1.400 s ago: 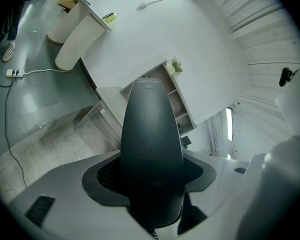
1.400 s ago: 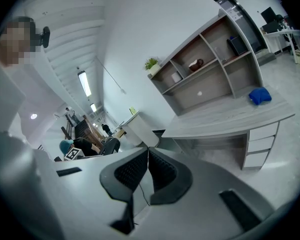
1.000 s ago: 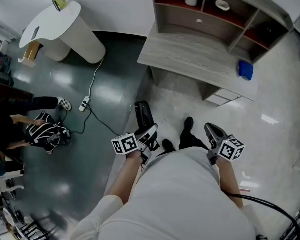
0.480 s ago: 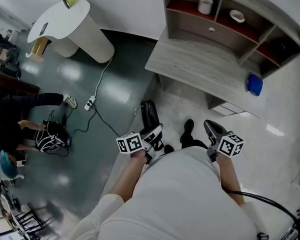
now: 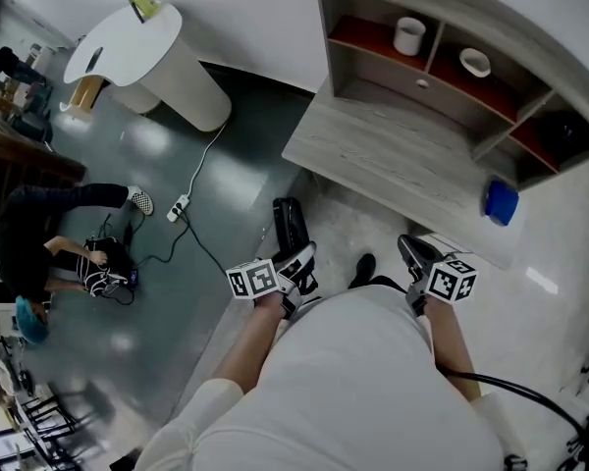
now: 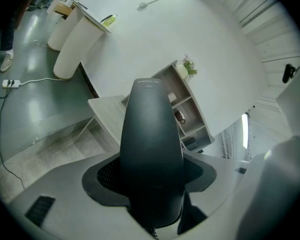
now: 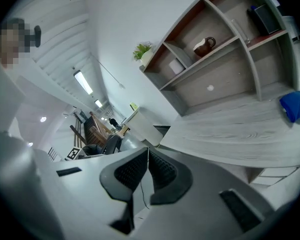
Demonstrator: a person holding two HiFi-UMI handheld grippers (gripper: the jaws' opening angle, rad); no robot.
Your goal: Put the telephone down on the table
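Observation:
The telephone point(image 5: 289, 226) is a black handset, and my left gripper point(image 5: 296, 266) is shut on its lower end, low in front of the person's body. In the left gripper view the handset point(image 6: 151, 144) stands up between the two dark pads point(image 6: 104, 176) and points toward the grey wooden table point(image 6: 110, 116). My right gripper point(image 5: 413, 256) is at the right, shut with nothing in it; its ribbed pads point(image 7: 130, 173) meet. The table point(image 5: 393, 160) lies ahead of both grippers, some way off.
A shelf unit at the back of the table holds a white cup point(image 5: 408, 35) and a bowl point(image 5: 474, 62). A blue object point(image 5: 501, 202) sits at the table's right end. A white stand point(image 5: 147, 62), a floor cable with power strip point(image 5: 179, 207) and a seated person point(image 5: 49, 248) are at the left.
The head view has shifted, so the table and shelf sit lower and larger in the picture. Both grippers keep their places before the body, the handset still in the left one.

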